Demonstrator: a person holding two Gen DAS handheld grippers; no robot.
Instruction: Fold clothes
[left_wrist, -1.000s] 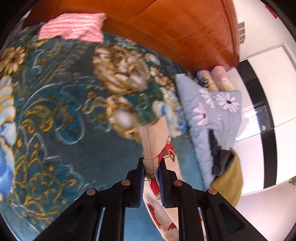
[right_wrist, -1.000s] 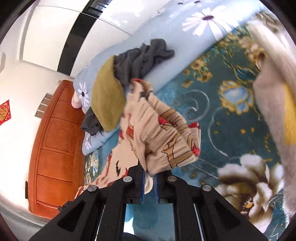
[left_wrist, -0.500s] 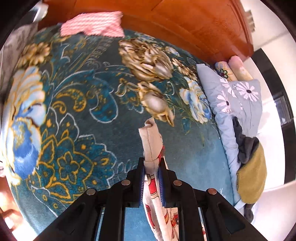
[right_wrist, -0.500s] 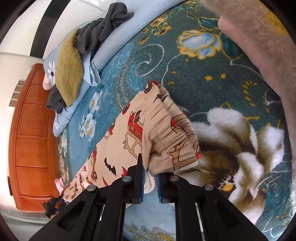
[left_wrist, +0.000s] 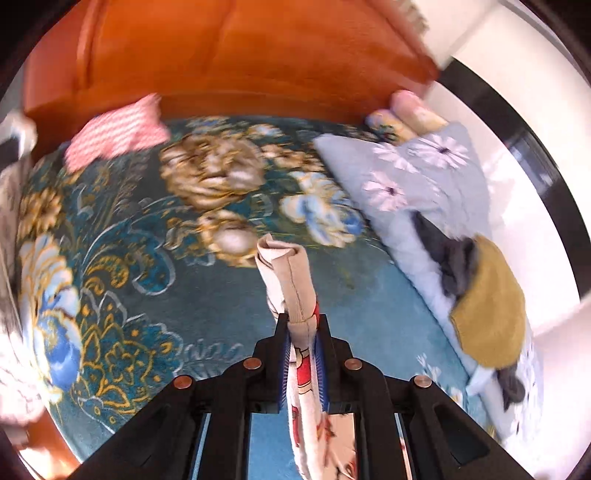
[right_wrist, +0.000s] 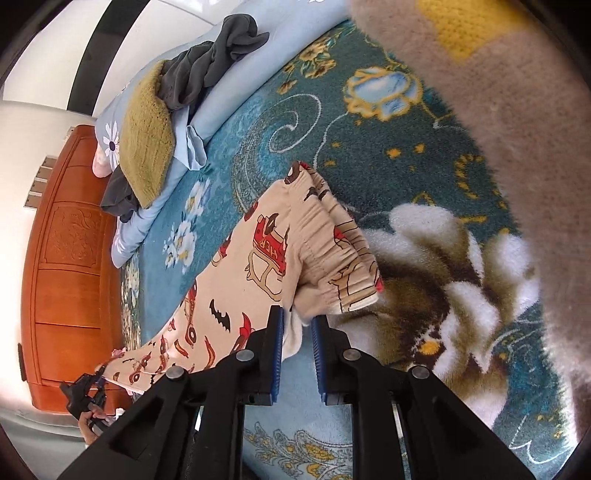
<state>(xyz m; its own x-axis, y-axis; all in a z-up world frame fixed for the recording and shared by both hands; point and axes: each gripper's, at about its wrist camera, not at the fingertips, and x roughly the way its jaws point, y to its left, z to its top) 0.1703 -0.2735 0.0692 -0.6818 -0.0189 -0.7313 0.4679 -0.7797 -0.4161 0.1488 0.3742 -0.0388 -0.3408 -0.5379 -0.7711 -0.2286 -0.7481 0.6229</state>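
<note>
Beige children's trousers (right_wrist: 240, 288) with red car and bat prints lie stretched across the teal flowered blanket (right_wrist: 369, 147). My right gripper (right_wrist: 297, 325) is low over the elastic waistband. Its jaws stand a little apart with a white fold of the waistband loose between them, and the right pad is clear of the cloth. My left gripper (left_wrist: 301, 332) is shut on the leg end of the trousers (left_wrist: 291, 273) and holds it up off the blanket (left_wrist: 110, 258). The cuff sticks out past the fingertips. In the right wrist view the left gripper (right_wrist: 83, 397) shows small at the far end, in a hand.
An orange wooden headboard (left_wrist: 240, 55) bounds the bed. A pink striped cloth (left_wrist: 114, 136) lies near it. A pale blue daisy quilt (left_wrist: 424, 184) carries a dark grey garment (left_wrist: 450, 254) and a mustard knit (left_wrist: 491, 306). A fuzzy taupe garment (right_wrist: 517, 110) lies at the right.
The left gripper rose and rolled, lifting the leg end. The right gripper came down, laid the waistband on the blanket, and its jaws parted slightly.
</note>
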